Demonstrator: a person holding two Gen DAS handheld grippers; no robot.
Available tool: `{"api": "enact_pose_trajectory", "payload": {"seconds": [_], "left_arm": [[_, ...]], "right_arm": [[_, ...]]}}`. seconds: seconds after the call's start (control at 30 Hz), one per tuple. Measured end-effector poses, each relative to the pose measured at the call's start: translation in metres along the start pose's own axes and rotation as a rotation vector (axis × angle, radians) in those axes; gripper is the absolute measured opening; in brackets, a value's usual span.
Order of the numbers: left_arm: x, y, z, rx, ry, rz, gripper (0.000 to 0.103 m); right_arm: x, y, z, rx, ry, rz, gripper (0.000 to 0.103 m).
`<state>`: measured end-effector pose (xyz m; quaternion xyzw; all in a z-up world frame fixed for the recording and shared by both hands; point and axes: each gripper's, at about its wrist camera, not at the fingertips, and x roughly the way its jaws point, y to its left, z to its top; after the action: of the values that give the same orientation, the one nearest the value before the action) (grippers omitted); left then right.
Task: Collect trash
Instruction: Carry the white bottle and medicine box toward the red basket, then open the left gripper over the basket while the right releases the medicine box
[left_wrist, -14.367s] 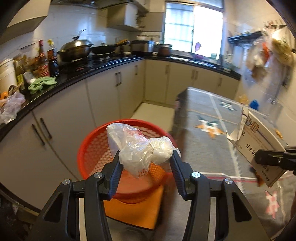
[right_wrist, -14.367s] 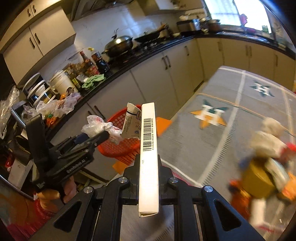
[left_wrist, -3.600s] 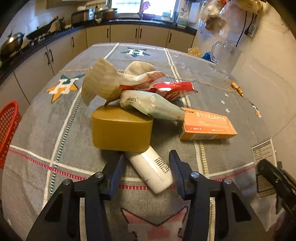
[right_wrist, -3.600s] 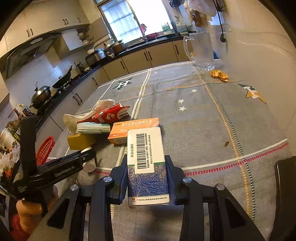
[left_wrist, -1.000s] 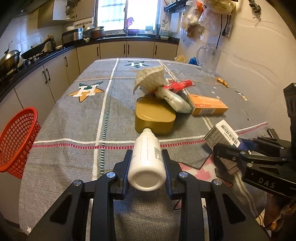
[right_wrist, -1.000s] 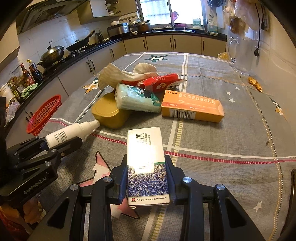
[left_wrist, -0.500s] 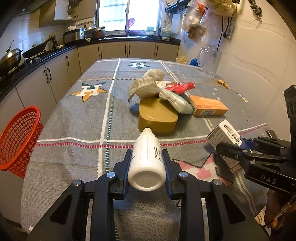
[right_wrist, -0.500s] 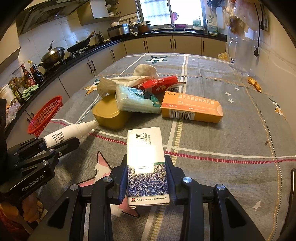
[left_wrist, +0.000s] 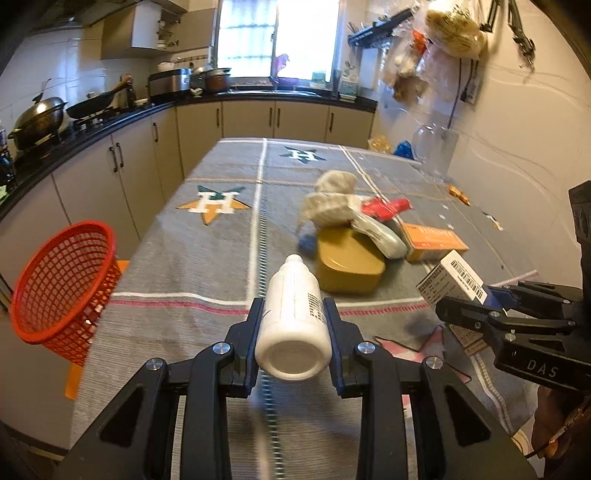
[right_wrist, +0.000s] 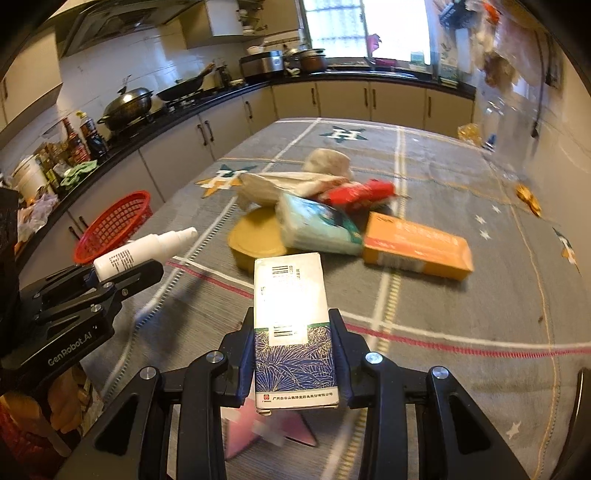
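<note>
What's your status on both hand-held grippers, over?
Left hand-held gripper shut on white bottle. Right hand-held gripper shut on medicine box. Red basket left of table, path open.

1. Two grippers: the left gripper (left_wrist: 293, 325) and the right gripper (right_wrist: 293, 350), each clamped on one item.
2. One white bottle (left_wrist: 293, 314), in the left gripper.
3. One small carton with a barcode (right_wrist: 293, 325), in the right gripper.
4. One red mesh basket (left_wrist: 62, 280), beside the bench (left_wrist: 192, 273).
5. One mustard-yellow container (left_wrist: 347, 264) on the bench.
6. One orange box (right_wrist: 415, 247).
7. One pale green soft pack (right_wrist: 317, 225).
8. One red wrapper (right_wrist: 356, 194).
9. Crumpled pale paper (right_wrist: 295, 181): the count of pieces is unclear.
</note>
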<state>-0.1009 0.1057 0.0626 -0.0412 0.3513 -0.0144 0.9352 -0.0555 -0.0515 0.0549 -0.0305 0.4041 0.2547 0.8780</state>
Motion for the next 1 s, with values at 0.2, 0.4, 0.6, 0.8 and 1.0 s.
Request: {"api": "enact_pose_trajectory", "payload": {"seconds": [0.2,0.4,0.6,0.8,1.0], "left_arm": [[-0.012,0.025,0.004,-0.037,-0.034,0.043,0.029],[-0.024,0.06,0.006,-0.084,-0.064,0.094,0.029],[-0.037,0.096,0.006,-0.127,-0.092,0.147,0.029],[-0.047,0.13,0.004,-0.175,-0.107,0.198,0.029],[-0.049,0.163,0.002,-0.223,-0.109,0.242,0.029]], "right_arm": [[0.01,0.028,0.017,-0.067,0.011,0.033,0.039],[0.022,0.061,0.04,-0.131,0.024,0.081,0.039],[0.034,0.096,0.058,-0.187,0.032,0.129,0.039],[0.051,0.13,0.072,-0.229,0.057,0.178,0.039],[0.069,0.157,0.087,-0.244,0.085,0.219,0.039]]}}
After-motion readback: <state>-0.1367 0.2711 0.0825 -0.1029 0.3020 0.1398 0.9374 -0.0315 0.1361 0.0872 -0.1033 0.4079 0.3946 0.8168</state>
